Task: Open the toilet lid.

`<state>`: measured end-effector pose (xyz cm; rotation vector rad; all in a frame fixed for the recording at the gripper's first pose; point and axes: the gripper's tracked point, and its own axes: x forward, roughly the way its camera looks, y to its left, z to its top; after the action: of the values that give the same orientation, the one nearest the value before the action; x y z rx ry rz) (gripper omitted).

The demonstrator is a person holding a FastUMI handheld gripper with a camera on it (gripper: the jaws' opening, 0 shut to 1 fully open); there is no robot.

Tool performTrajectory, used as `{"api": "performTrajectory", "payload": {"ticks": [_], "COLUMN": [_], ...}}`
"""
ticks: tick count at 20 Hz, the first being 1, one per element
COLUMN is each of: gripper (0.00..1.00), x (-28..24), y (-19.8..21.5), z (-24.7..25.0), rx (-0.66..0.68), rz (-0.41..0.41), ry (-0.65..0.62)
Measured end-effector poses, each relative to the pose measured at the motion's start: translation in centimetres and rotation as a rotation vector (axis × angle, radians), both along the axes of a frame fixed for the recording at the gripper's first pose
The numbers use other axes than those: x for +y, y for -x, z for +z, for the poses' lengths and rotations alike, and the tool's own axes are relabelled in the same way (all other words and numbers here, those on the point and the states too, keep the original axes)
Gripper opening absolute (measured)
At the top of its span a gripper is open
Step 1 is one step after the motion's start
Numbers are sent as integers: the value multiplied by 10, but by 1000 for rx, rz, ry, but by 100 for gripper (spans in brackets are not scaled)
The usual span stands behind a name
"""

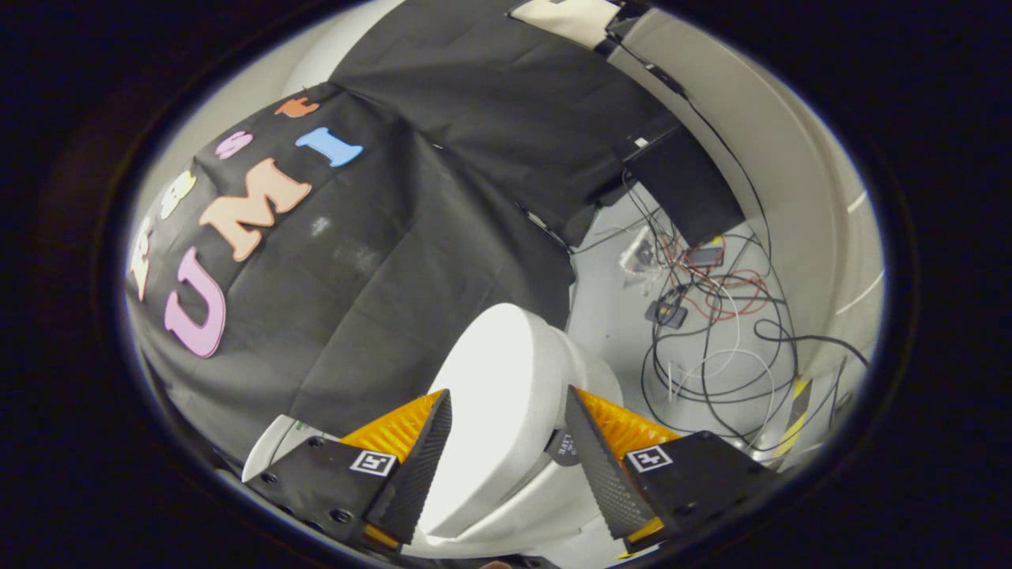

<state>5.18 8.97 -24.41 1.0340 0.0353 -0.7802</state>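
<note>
The hand-held gripper (506,442) has its two orange-backed fingers with black ribbed pads spread wide, one on each side of the smooth white plastic toilet lid (506,395). The left pad (419,466) lies at or just beside the lid's left edge, while the right pad (601,466) sits a little off its right side, over the white rim of the toilet bowl (514,518) beneath; whether either pad actually touches the plastic cannot be told, and nothing is pinched. The lid runs forward from between the fingers to its rounded far end, which lies near the hanging black cloth wall (395,237), and it appears tilted up from the bowl on one side, with a dark gap and a small dark hinge-like part (563,449) showing under its right edge. Judging by this, the lift is under way rather than finished: straddling the lid probably lets the fingers nudge or carry it from the side instead of squeezing a broad, slippery surface that would be hard to grip. To the right of the toilet, on the pale grey floor (609,316), lies a tangle of black, red and white cables (711,332) with a small dark box (666,314), well apart from the fingers.
</note>
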Motion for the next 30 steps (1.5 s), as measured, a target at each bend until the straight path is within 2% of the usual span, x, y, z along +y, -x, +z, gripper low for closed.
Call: {"api": "performTrajectory", "payload": {"ticks": [3, 7, 10, 12, 14, 17, 18, 20, 24, 26, 30], "gripper": [90, 72, 72, 31, 31, 31, 31, 12, 11, 6, 5], "x": [8, 14, 17, 20, 18, 30, 20, 22, 25, 25, 22], "y": [5, 4, -7, -10, -12, -19, -12, -22, -20, -22, -25], "z": [-23, -52, -66, -66, -70, -82, -76, -79, -69, -64, -30], "rx": [25, 45, 47, 44, 49, 92, 53, 40, 10, 17, -18], "rz": [-2, -1, 37, 55, 75, 149, 147, 146, 173, 192, 199], "ry": [-78, -184, -237, -265, -270, -295, -286, -316, -322, -295, -212]}}
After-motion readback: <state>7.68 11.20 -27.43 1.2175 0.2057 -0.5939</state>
